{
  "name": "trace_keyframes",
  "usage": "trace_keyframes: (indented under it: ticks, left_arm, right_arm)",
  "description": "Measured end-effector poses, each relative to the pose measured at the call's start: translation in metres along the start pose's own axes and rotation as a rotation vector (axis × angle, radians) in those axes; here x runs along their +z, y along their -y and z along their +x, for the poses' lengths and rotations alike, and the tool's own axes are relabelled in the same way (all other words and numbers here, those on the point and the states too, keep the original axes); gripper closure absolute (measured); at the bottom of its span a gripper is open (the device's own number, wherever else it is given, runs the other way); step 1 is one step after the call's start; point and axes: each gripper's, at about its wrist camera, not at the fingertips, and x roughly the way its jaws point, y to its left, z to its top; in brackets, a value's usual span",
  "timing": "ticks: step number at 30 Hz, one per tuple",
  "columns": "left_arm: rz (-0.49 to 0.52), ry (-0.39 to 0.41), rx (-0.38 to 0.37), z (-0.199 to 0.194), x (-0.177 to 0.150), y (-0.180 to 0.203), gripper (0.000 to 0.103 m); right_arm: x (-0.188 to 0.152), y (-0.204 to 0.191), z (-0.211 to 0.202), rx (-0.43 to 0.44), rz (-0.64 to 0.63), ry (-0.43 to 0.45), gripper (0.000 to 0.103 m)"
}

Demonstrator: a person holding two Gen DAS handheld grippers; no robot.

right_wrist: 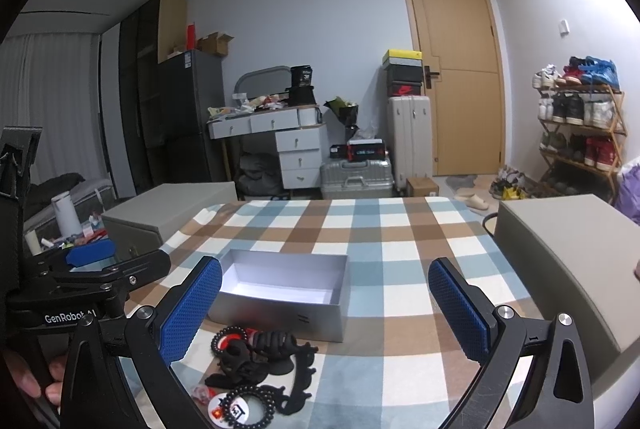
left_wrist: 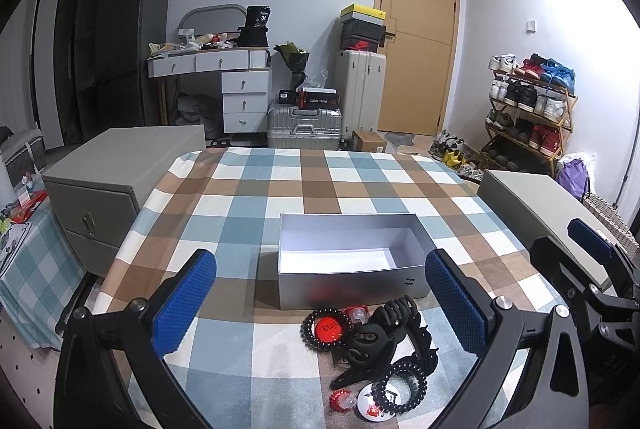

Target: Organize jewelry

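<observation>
On the checked tablecloth (left_wrist: 304,185): both grippers poised, nothing picked up.

Left gripper (left_wrist: 320,305) and right gripper (right_wrist: 325,313) both spread wide and empty. Hair clips and bead bracelets (left_wrist: 372,345) lie heaped just in front of the empty silver box (left_wrist: 348,289), likely staged there for short transfers into it.

Dim, cool indoor light, soft shadows, strong fisheye bending and black vignette at edges.
</observation>
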Motion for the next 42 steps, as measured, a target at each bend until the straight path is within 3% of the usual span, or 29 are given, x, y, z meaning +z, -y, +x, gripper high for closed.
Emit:
trace_keyframes:
  ticks: [34,42]
  left_arm:
    - [0.009,-0.025,-0.009,0.004,-0.005,-0.002,0.001]
    - [0.005,-0.052,-0.004,0.009,-0.014,-0.009,0.001]
  right_arm:
    - [-0.002,0.001,0.004,0.005,0.007,-0.029,0.0]
    - [-0.009,0.003,0.009,0.04,0.02,-0.064,0.0]
